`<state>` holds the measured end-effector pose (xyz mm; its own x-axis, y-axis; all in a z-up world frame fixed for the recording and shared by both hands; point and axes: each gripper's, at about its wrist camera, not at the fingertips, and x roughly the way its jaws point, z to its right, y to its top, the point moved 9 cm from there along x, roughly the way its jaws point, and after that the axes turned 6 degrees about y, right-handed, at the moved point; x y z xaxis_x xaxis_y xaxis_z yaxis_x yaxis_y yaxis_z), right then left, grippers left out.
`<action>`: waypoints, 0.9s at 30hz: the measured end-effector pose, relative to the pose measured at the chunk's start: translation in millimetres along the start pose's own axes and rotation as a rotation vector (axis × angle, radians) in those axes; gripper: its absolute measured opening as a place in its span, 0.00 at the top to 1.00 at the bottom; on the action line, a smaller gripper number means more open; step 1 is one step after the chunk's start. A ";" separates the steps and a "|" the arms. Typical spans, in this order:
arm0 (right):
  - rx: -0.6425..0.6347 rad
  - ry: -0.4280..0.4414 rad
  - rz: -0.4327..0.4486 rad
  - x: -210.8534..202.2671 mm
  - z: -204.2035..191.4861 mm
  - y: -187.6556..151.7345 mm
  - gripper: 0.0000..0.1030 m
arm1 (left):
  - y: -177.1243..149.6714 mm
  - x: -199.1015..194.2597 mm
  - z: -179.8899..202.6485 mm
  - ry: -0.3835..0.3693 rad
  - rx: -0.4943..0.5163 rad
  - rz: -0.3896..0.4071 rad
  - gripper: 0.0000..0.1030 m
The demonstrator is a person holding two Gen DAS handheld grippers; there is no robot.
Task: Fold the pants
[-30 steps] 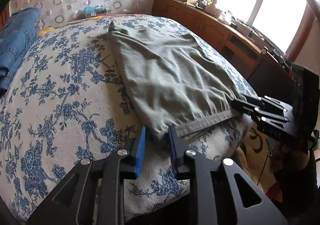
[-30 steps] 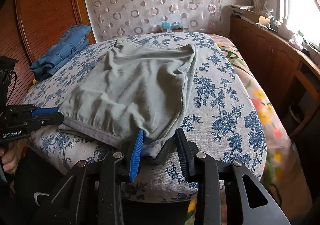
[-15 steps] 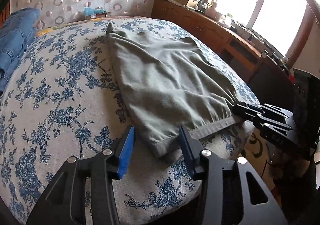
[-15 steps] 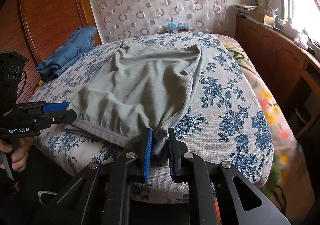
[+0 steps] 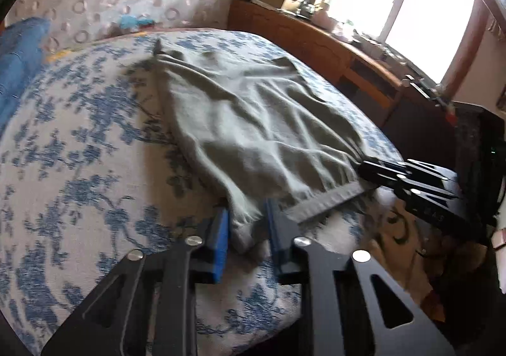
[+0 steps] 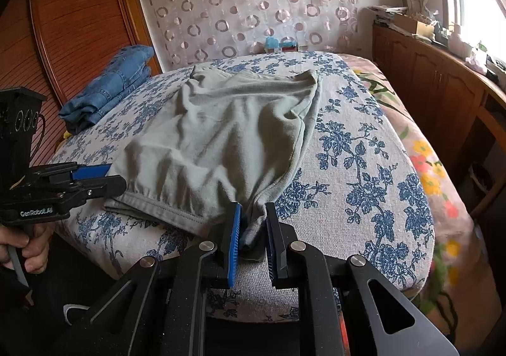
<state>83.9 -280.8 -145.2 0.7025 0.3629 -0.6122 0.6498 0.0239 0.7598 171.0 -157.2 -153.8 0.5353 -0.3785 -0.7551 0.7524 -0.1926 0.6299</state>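
Note:
Grey-green pants (image 5: pixel 253 134) lie spread on the blue-flowered bed cover (image 5: pixel 79 166), waistband toward me. My left gripper (image 5: pixel 246 229) is shut on the left waistband corner. It also shows in the right wrist view (image 6: pixel 95 179) at the left end of the waistband. My right gripper (image 6: pixel 251 229) is shut on the right waistband corner of the pants (image 6: pixel 227 134). It also shows in the left wrist view (image 5: pixel 379 169). The cloth near both corners is bunched and pulled taut.
Folded blue jeans (image 6: pixel 110 87) lie at the bed's far left by a wooden headboard (image 6: pixel 79 24). A wooden cabinet (image 6: pixel 442 87) with clutter runs along the right under a window. A patterned curtain (image 6: pixel 253 8) hangs behind the bed. The bed edge (image 6: pixel 284 292) is just below my grippers.
The left gripper opened half a second ago and has now shut on the waistband corner. The right gripper shut on its corner. The cloth is now lifted and stretched.

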 end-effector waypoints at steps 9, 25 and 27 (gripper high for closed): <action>-0.014 0.067 0.063 -19.9 -15.0 23.9 0.92 | 19.8 -39.0 -1.7 -0.030 -0.008 0.086 0.95; -0.167 0.146 0.283 -103.0 -75.3 116.6 0.93 | 77.5 -155.2 -16.9 -0.004 0.011 0.326 0.96; -0.190 0.145 0.305 -109.3 -81.9 126.6 0.93 | 84.9 -165.3 -19.1 0.007 0.020 0.351 0.96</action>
<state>65.6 -241.1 35.9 0.7980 0.5075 -0.3250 0.3424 0.0621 0.9375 153.7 -93.6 21.0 0.7623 -0.4190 -0.4934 0.5148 -0.0696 0.8545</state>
